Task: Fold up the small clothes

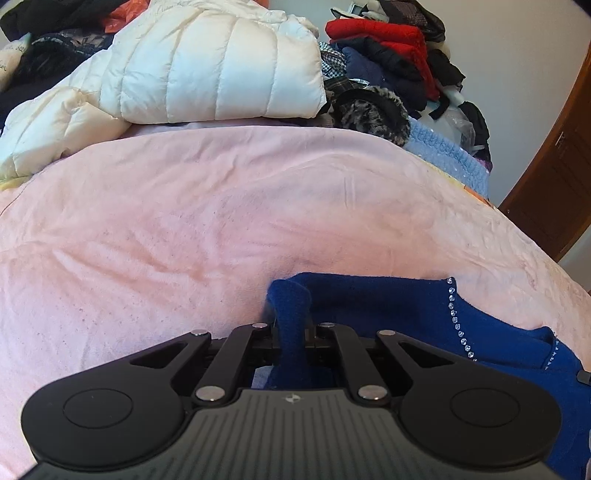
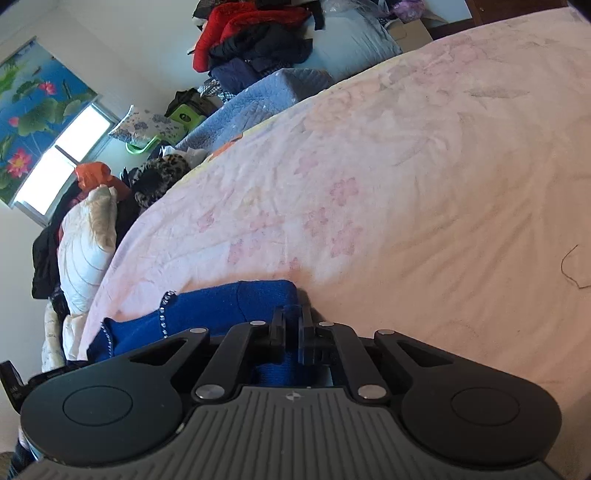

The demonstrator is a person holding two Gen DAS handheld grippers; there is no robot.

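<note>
Knitwear, one piece: a royal-blue sweater (image 1: 399,306), soft and slightly fuzzy, with a line of small clear rhinestones (image 1: 456,321) along one edge. It lies on the near part of the bed, on a pale pink sheet (image 1: 221,221) of thin, creased cotton printed with faint blossoms.

Left gripper (image 1: 291,332): black, with riveted link arms and a ribbed grey body; its jaws are pinched tight on a rolled-up corner of the sweater, which stands up between them in a narrow fold. Right gripper (image 2: 293,328): same make, jaws likewise clamped on a blue fold at the sweater's other corner (the cloth under both bodies is hidden, so how the rest lies cannot be told).

Far side of the bed, heaped:
- cream quilted puffer jacket (image 1: 207,74), glossy, stitched in puffed channels;
- red knit garment (image 1: 376,33) over dark clothes;
- leopard-print fur trim (image 1: 373,110);
- light blue quilted blanket (image 1: 447,155);
- orange plastic bag (image 1: 125,14), cut off by the frame.

Room fittings: roller blind (image 2: 33,110) printed with lotus flowers and green leaves, bright window below it; brown wooden door (image 1: 554,184) at the edge, partly cut off. A loose dark thread (image 2: 570,266) rests on the sheet.

Markings: a small emblem on each gripper body, too small to read; no legible writing elsewhere.
</note>
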